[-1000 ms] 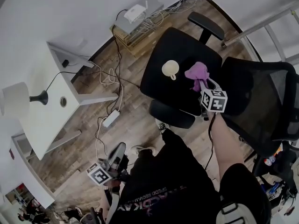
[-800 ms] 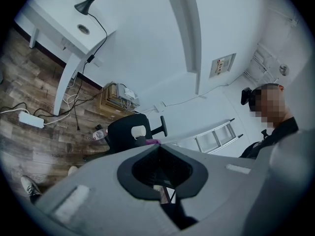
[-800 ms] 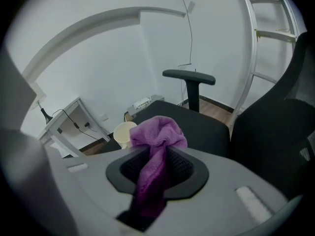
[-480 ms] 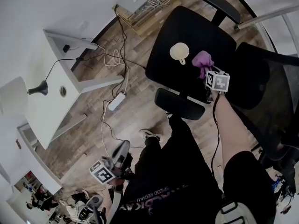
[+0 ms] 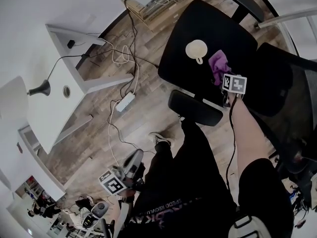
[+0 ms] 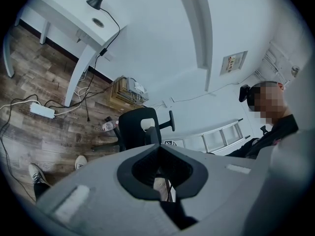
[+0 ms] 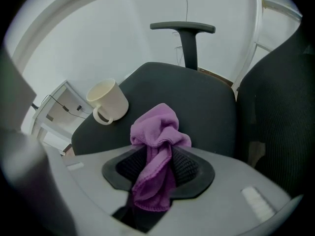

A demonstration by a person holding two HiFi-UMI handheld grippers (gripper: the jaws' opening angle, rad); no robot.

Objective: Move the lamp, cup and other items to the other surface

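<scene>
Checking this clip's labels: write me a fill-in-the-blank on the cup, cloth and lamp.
The cup sits on the seat of a black office ____.
The cloth beside the cup is ____ in colour.
The lamp stands on a ____ desk.
Missing words: chair; purple; white.

Wood-plank floor [image 5: 148,118], grey-brown, boards running on the diagonal. Plain white walls [image 5: 39,14]. White desk [image 5: 52,115] against the wall at left. Black office chair [image 5: 188,78] with armrests at right. Loose cables [image 5: 115,133] and a white power strip [image 5: 125,102] lie on the floor between them. Light even and soft.
</scene>
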